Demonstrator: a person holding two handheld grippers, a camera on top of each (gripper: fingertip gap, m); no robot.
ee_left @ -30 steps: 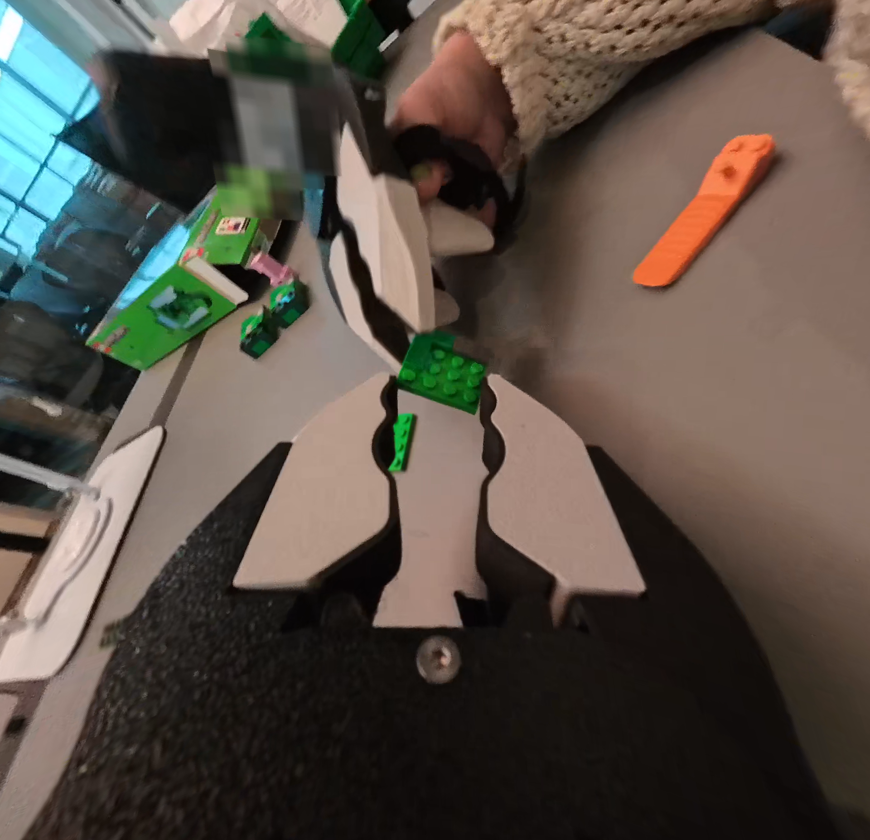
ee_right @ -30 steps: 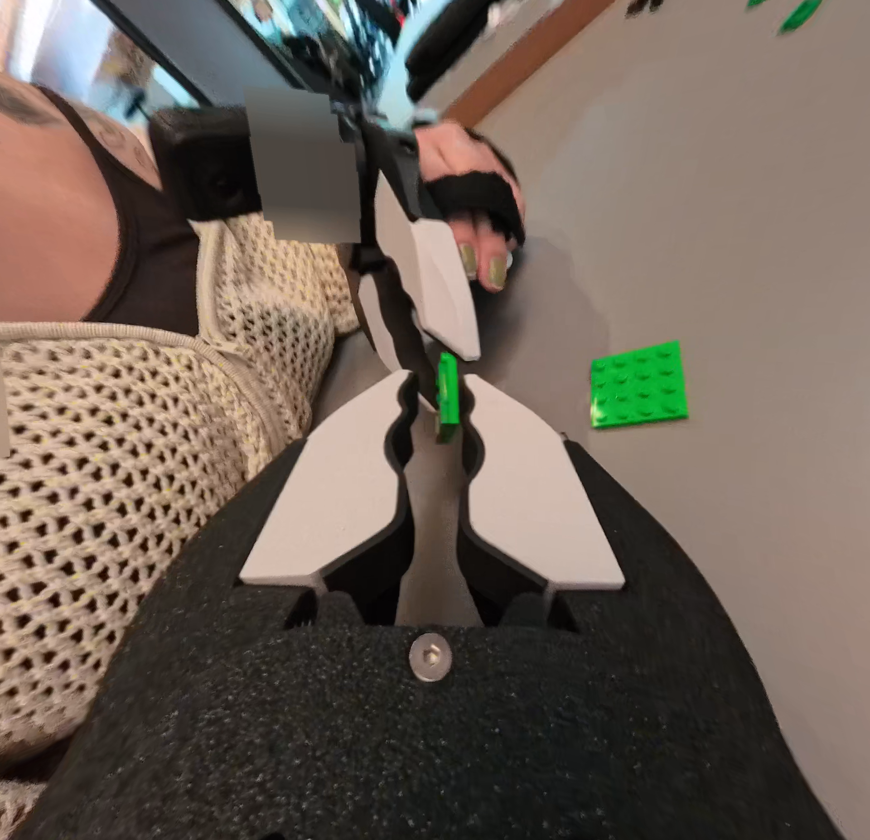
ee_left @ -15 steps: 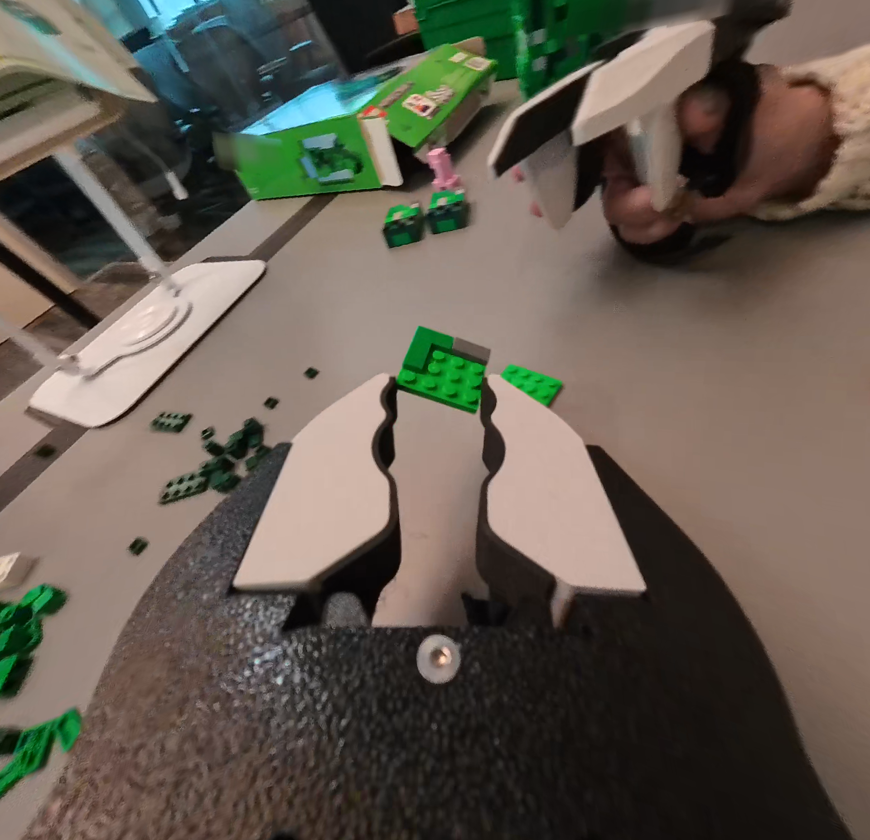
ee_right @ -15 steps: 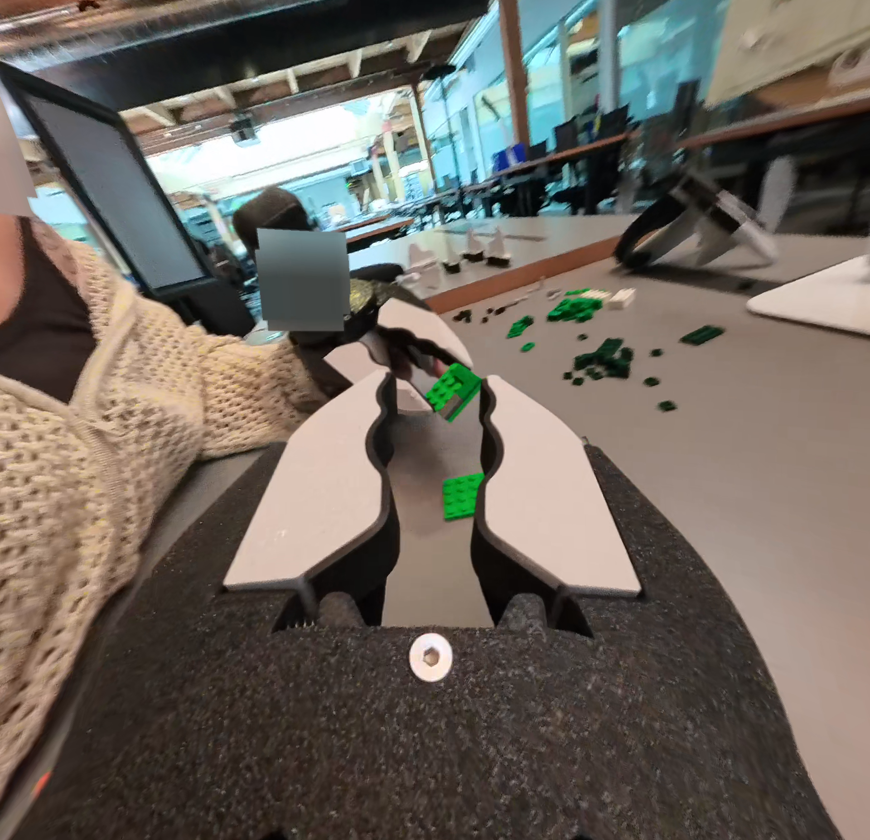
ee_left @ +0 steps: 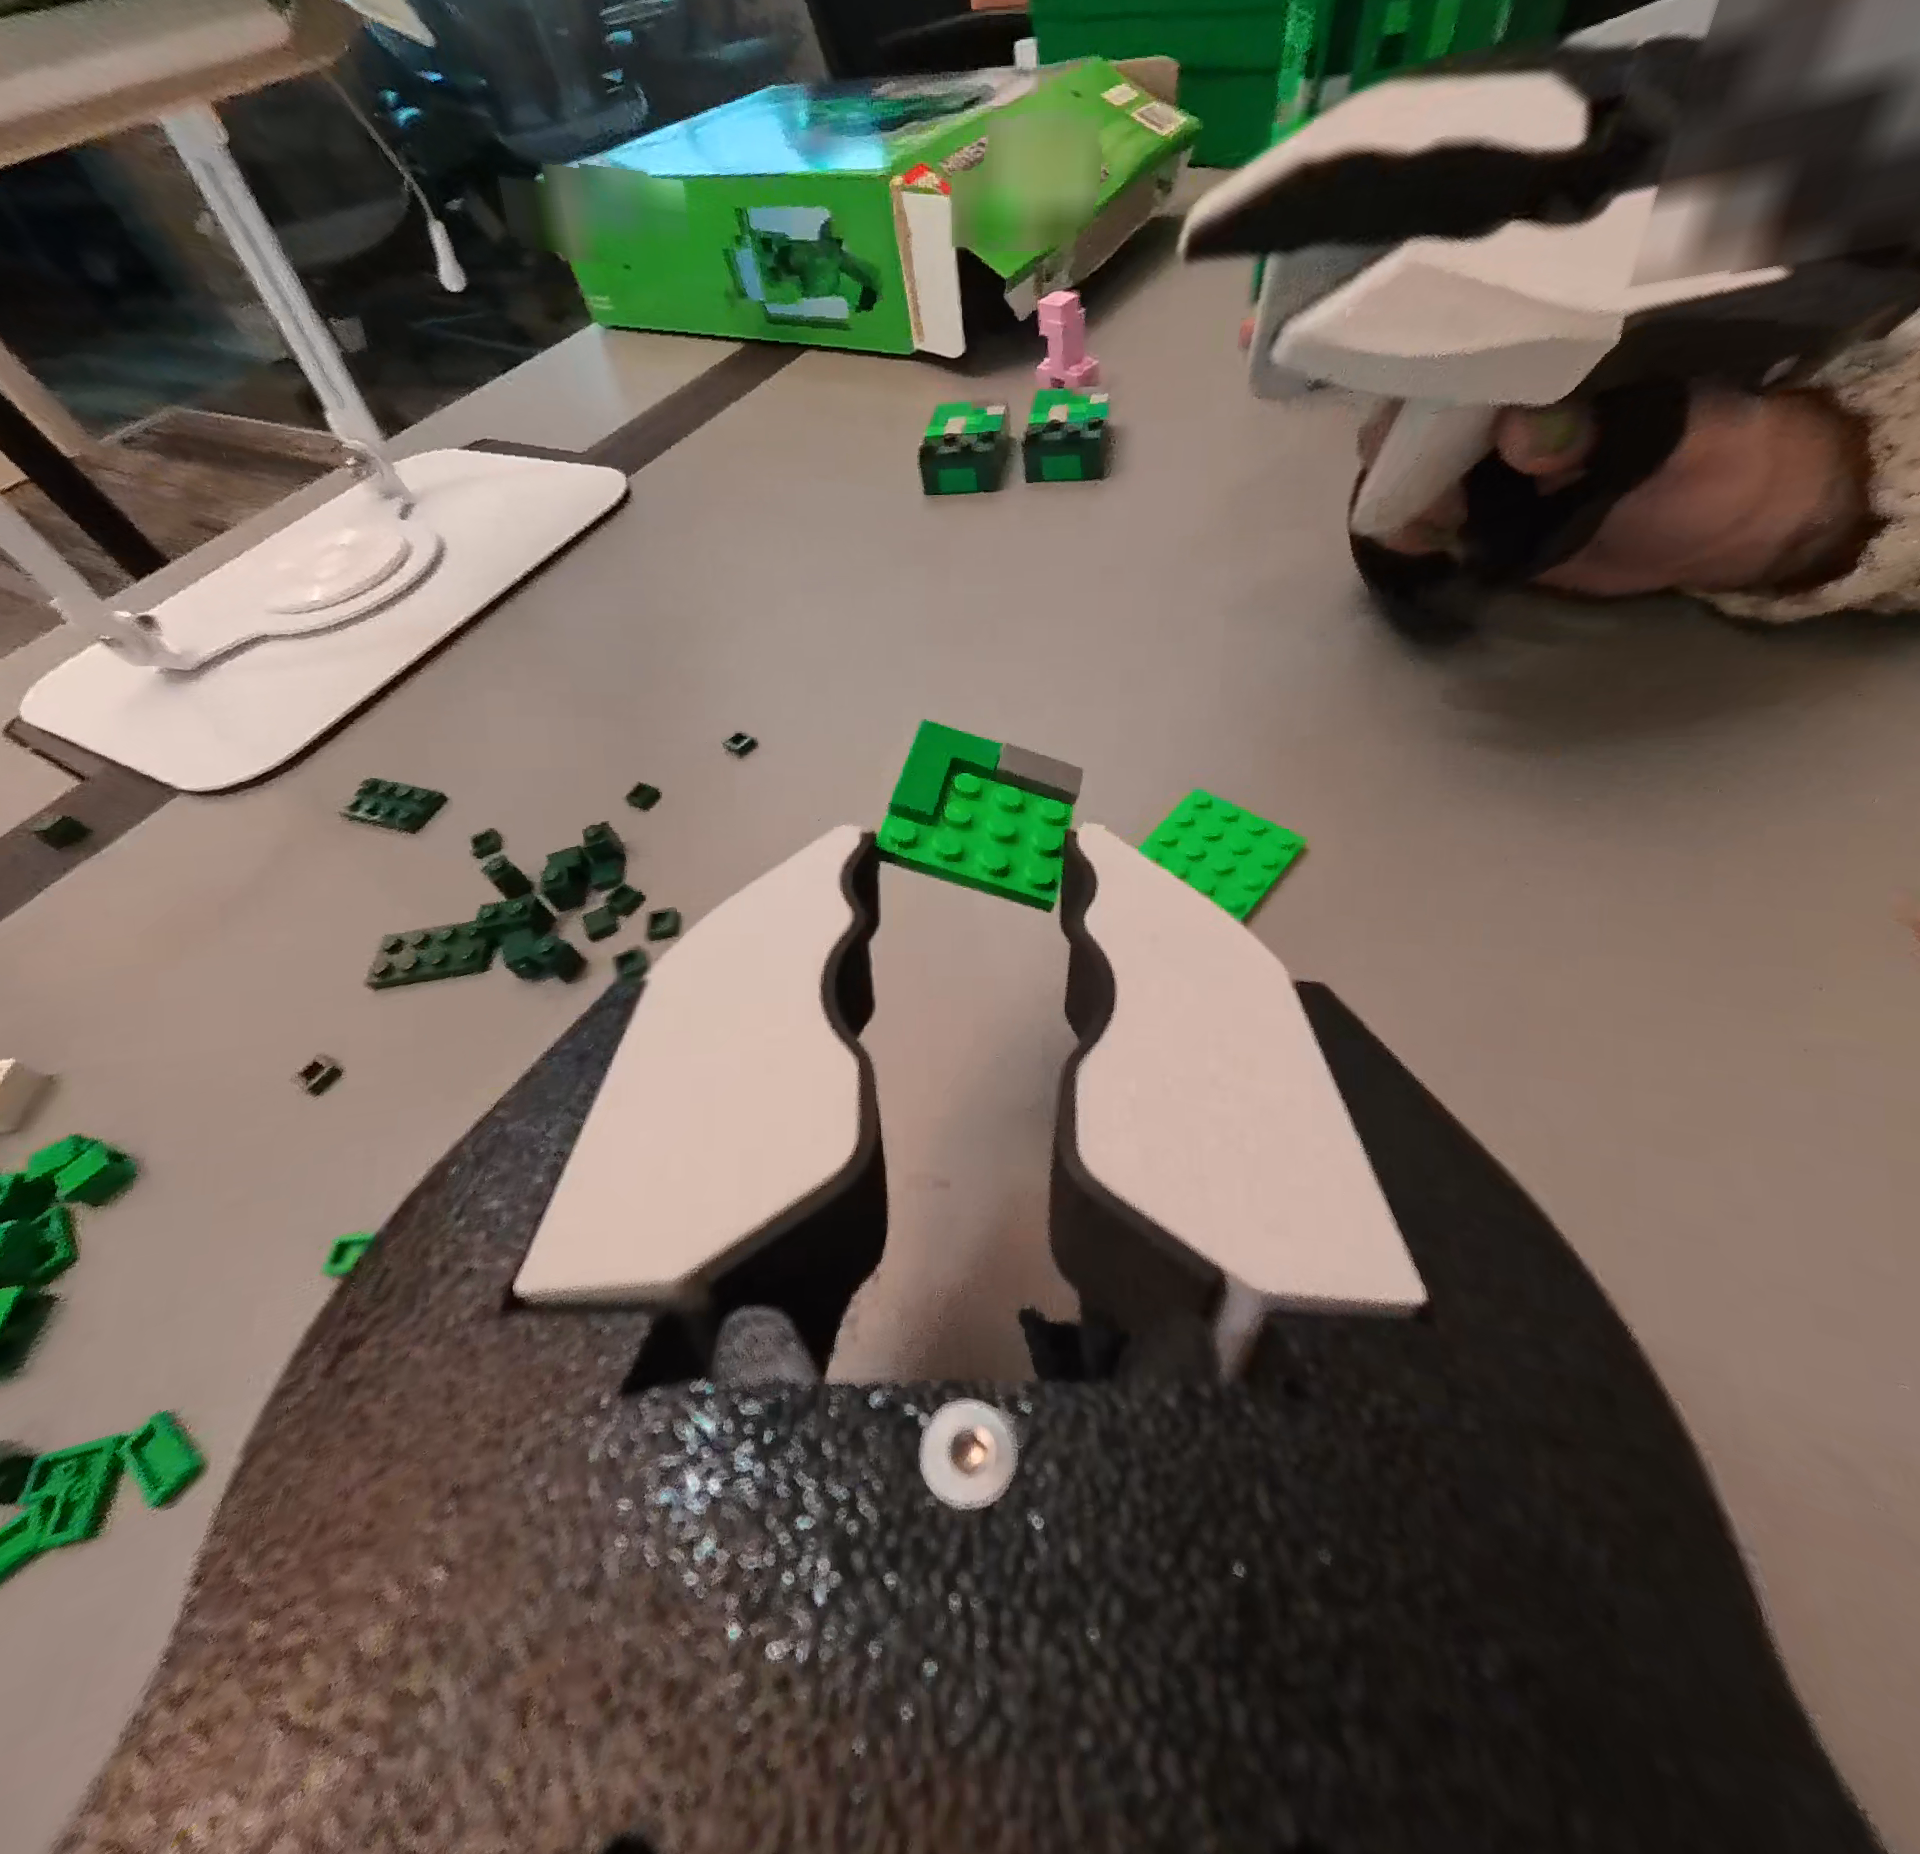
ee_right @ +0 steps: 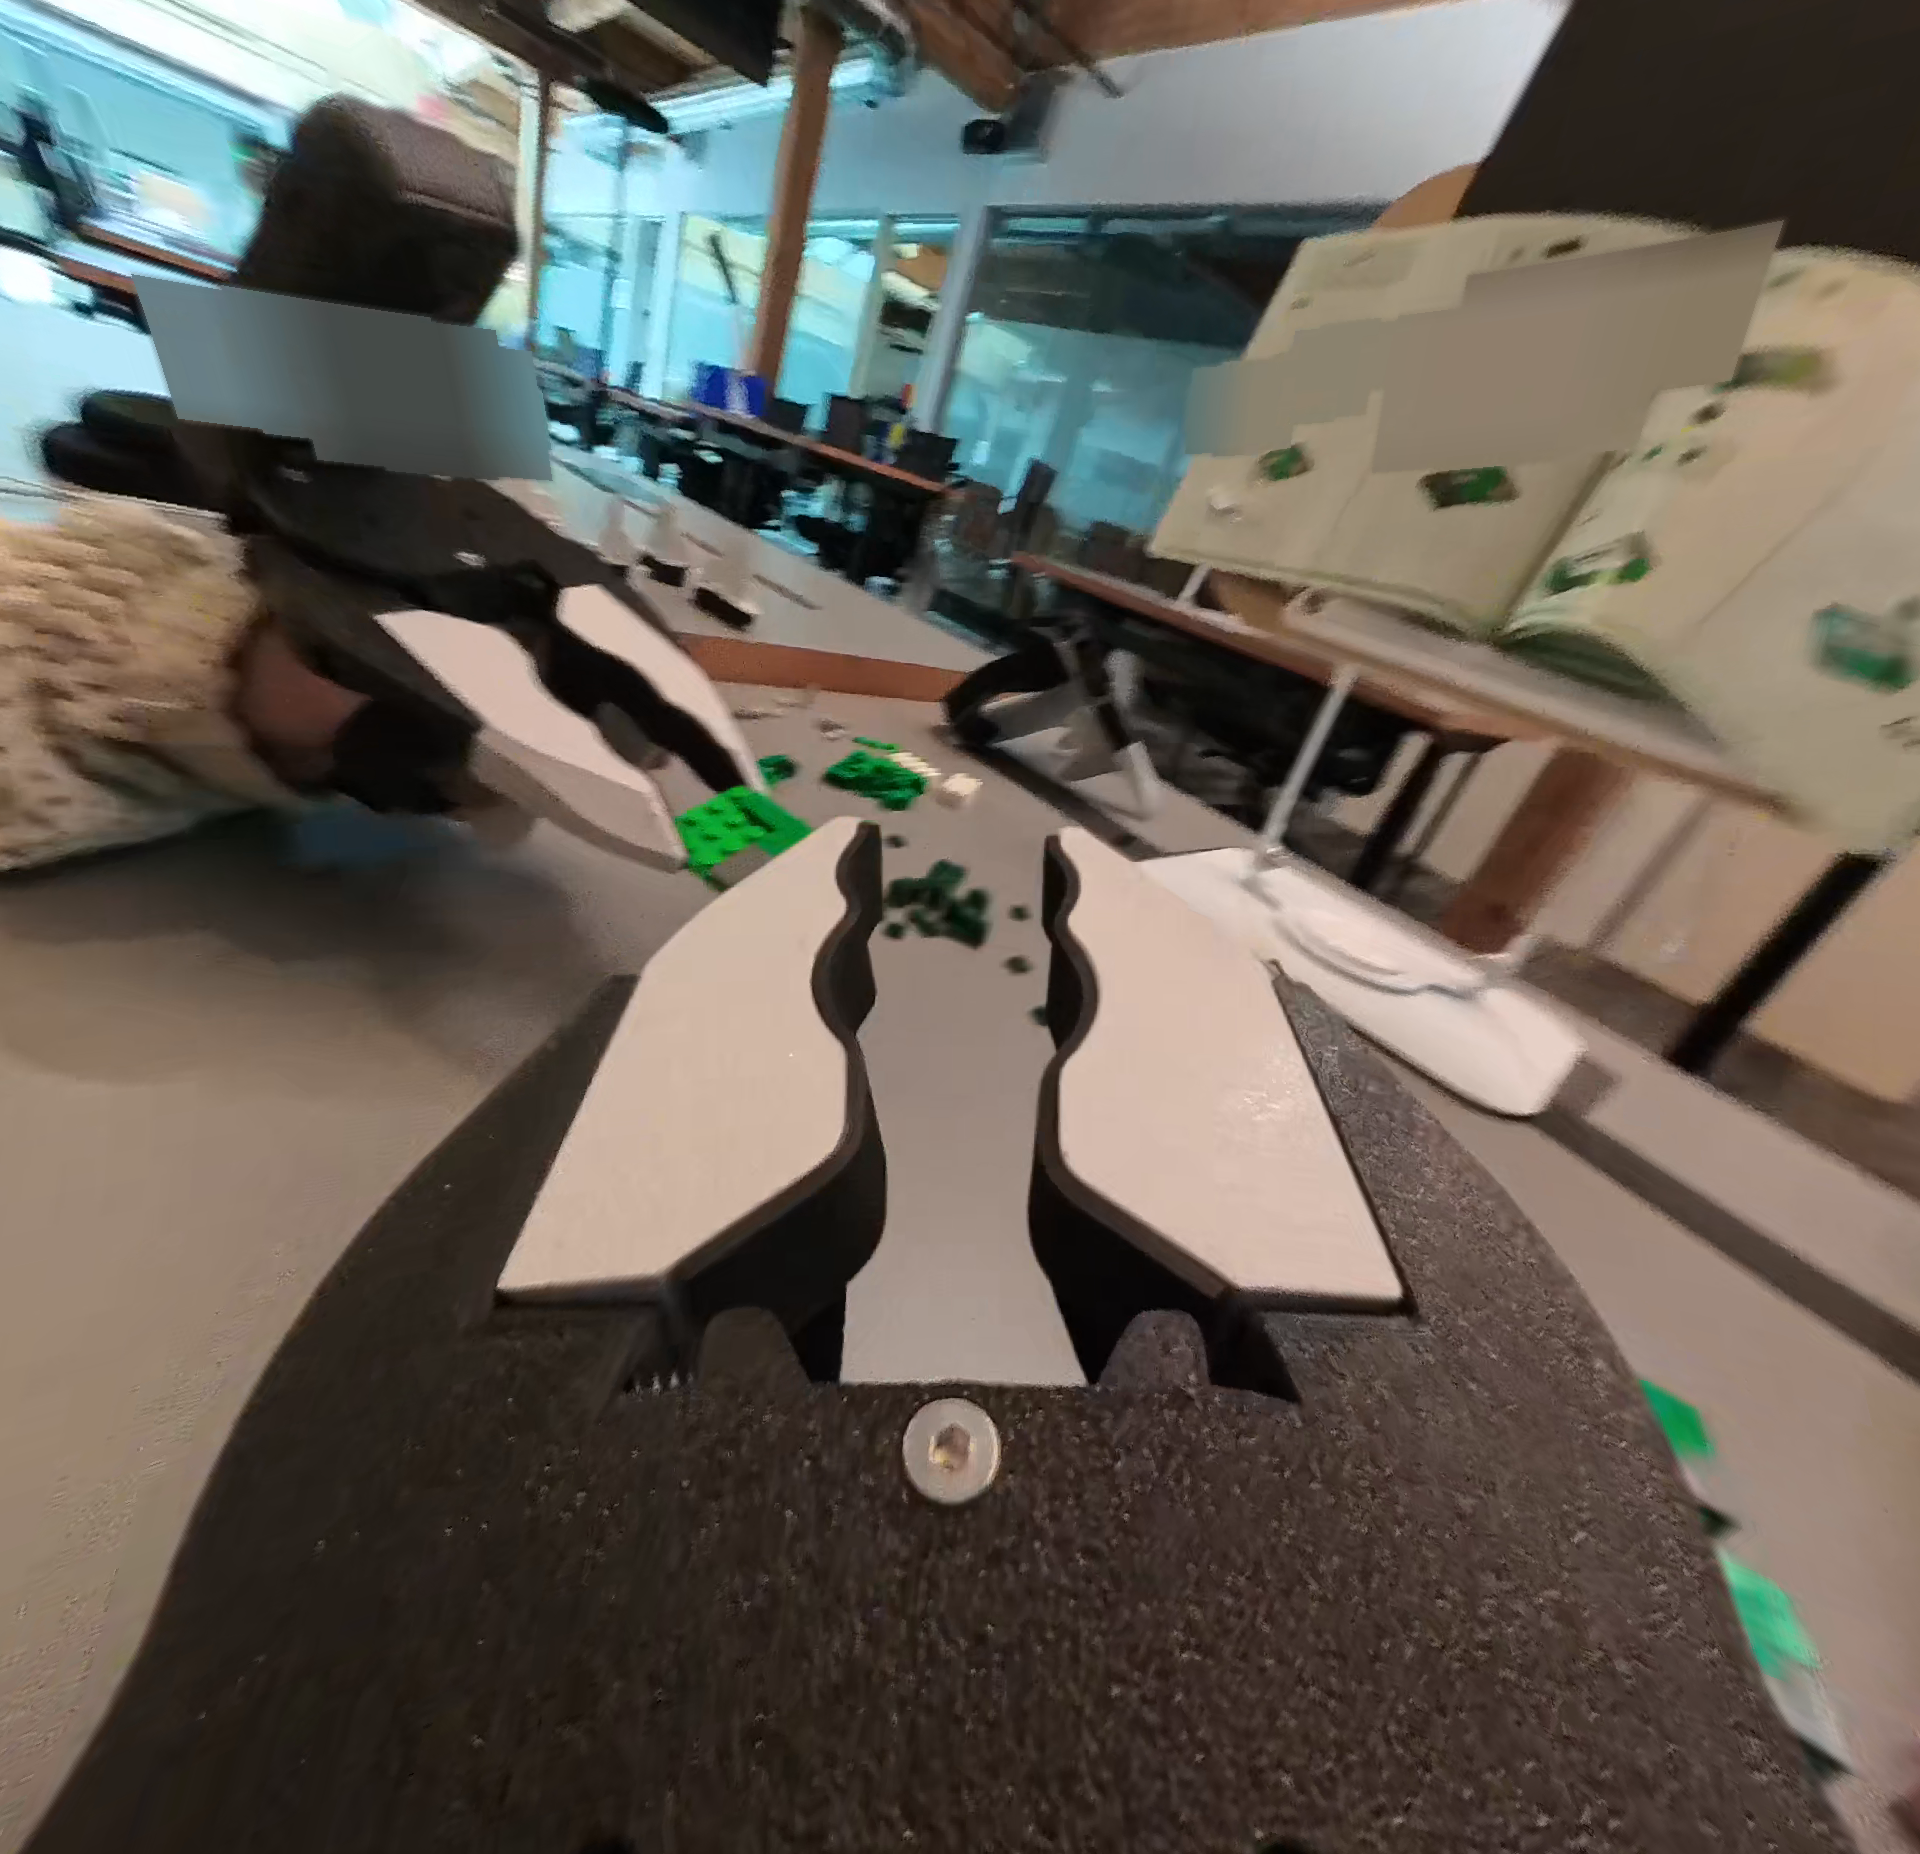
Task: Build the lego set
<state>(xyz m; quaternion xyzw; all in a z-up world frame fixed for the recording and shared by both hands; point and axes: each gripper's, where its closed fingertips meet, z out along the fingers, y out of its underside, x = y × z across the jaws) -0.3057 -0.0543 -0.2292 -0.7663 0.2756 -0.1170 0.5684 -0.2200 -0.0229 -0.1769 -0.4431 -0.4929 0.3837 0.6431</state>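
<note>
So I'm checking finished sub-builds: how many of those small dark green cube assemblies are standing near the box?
2. The left cube and right cube stand side by side on the table, just in front of the pink figure by the open green box. Others may be hidden.

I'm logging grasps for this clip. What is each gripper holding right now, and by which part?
Left gripper pinches the bright green plate assembly by its near side edges. Right gripper holds nothing.

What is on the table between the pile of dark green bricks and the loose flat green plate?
In the left wrist view, the left tongs sit between the dark green bricks and loose green plate, gripping a studded green plate assembly.
</note>
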